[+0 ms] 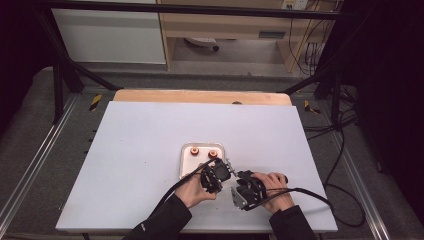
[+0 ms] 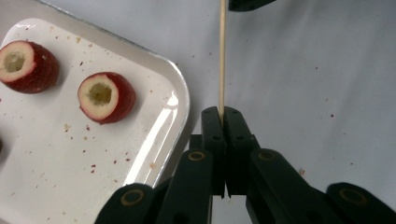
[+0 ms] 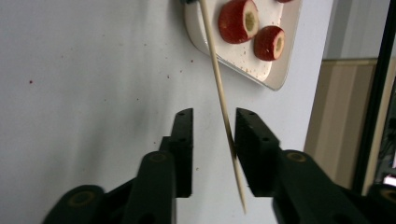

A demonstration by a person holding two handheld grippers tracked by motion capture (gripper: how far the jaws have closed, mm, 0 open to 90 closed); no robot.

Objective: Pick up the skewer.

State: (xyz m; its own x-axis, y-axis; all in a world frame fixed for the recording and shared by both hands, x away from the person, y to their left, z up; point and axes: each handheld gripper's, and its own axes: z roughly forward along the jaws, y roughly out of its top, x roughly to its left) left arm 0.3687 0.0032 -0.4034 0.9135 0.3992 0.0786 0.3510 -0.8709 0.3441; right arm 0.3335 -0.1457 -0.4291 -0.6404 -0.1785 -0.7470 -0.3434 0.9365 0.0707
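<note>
I had the left gripper [image 2: 222, 122] clamped tight on one end of the wooden skewer [image 2: 222, 56], the thin stick rising straight up between its pressed-together jaws and running away over the white table [image 2: 317, 70]. In the right gripper view the same skewer crossed on a slant between the jaws of my right gripper [image 3: 214, 130], whose jaws stood apart with a clear gap on the one side; the stick lay against the inner face of the other jaw, so that gripper had let go of it (whether the stick still leaned on that pad I could not tell for certain). Just beside the skewer sat the small white tray [image 2: 180, 98] with halved red fruit pieces [image 2: 106, 97] on it, their hollowed pale centres showing. From the high view both grippers sat close together at the near edge of the tray, my left hand [image 1: 192, 190] and right hand [image 1: 275, 192] low on the table.
</note>
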